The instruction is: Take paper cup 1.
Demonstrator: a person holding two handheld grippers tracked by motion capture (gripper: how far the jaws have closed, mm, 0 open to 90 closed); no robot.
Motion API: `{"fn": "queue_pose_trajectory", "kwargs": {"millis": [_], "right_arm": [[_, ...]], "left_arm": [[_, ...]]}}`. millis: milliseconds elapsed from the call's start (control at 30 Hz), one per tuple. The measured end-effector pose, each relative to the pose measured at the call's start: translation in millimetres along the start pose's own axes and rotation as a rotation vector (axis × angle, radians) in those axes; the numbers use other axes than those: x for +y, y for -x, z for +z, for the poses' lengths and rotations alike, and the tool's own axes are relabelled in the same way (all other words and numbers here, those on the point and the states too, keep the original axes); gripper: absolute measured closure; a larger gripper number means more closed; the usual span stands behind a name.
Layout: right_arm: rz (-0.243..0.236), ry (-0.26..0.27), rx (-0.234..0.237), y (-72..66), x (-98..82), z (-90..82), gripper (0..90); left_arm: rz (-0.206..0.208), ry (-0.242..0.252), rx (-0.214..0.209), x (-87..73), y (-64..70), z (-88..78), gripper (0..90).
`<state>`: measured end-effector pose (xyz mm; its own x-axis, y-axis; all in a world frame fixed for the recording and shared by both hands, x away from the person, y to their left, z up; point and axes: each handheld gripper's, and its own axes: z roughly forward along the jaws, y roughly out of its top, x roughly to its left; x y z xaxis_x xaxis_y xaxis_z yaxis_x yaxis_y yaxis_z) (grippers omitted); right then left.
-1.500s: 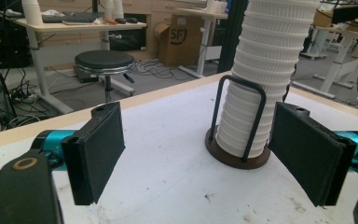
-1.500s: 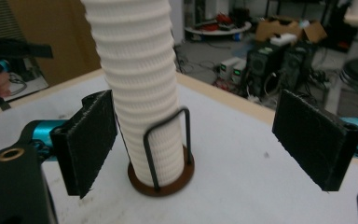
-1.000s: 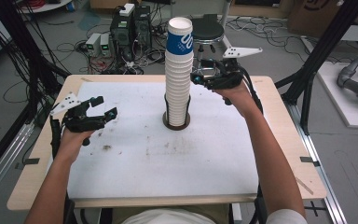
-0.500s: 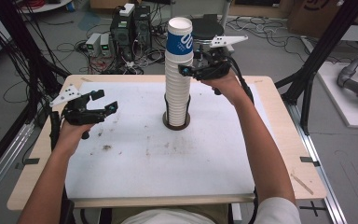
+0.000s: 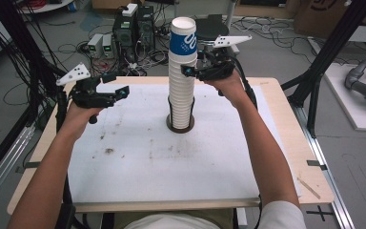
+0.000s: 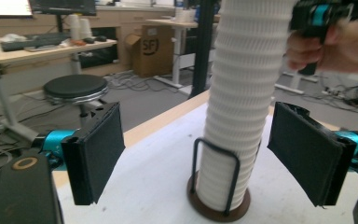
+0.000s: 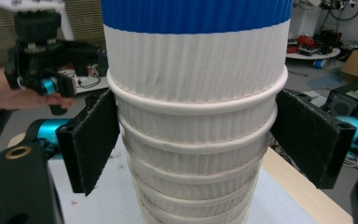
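From above, your tall stack of paper cups (image 5: 181,81) stands upright in a round dark holder (image 5: 180,125) near the middle of the white-covered bench (image 5: 171,167), a thin black wire loop rising from the base to hug the lowest cups. The cups are ribbed white paper, nested rim over rim; the top cup (image 5: 183,36) wears a blue band and its open mouth looks empty. Your right gripper (image 5: 190,71) sits level against the upper stack, just below that blue cup. Your left gripper (image 5: 124,90) hangs well apart from the stack, off to the left above the bench, fingers apart on nothing.

Now your left gripper view: the left gripper (image 6: 196,158) has its flat black fingers (image 6: 98,154), faced with a rough matte padding, wide apart, and the ribbed column of the stack (image 6: 242,112) shows between them farther off, seated in the brown disc holder (image 6: 219,205) with its wire hoop. Nothing touches the pads.

Over to your right gripper view: the stack (image 7: 196,140) is right between the fingers (image 7: 91,144) of the right gripper (image 7: 200,144). The left pad lies against the rolled rims just under the blue-banded top cup (image 7: 196,56); whether the right pad touches the cups, you cannot tell, so a firm clamp can't be called.
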<state>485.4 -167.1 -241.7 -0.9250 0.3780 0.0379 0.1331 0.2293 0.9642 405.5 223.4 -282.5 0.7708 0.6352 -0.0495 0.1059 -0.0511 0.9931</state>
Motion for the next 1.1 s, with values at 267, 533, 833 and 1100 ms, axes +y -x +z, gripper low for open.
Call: {"fn": "queue_pose_trajectory", "kwargs": {"millis": [267, 533, 833, 1100], "right_arm": [[-0.001, -0.018, 0.001, -0.8, 1.1, -2.1, 18.2], [-0.009, -0.015, -0.003, -1.9, 1.6, -1.4, 18.1], [-0.020, -0.037, -0.023, -6.8, 4.0, -5.4, 17.9], [-0.002, -0.042, -0.024, -6.8, 3.9, -5.3, 17.9]], "left_arm": [[-0.016, 0.031, -0.081, 25.6, -1.5, 18.8, 17.9], [0.019, 0.019, -0.056, 45.2, -5.0, 3.1, 17.9], [0.158, -0.095, 0.058, 103.5, -21.9, -74.0, 17.9], [0.155, -0.100, 0.057, 127.3, -32.6, -83.5, 17.9]]}}
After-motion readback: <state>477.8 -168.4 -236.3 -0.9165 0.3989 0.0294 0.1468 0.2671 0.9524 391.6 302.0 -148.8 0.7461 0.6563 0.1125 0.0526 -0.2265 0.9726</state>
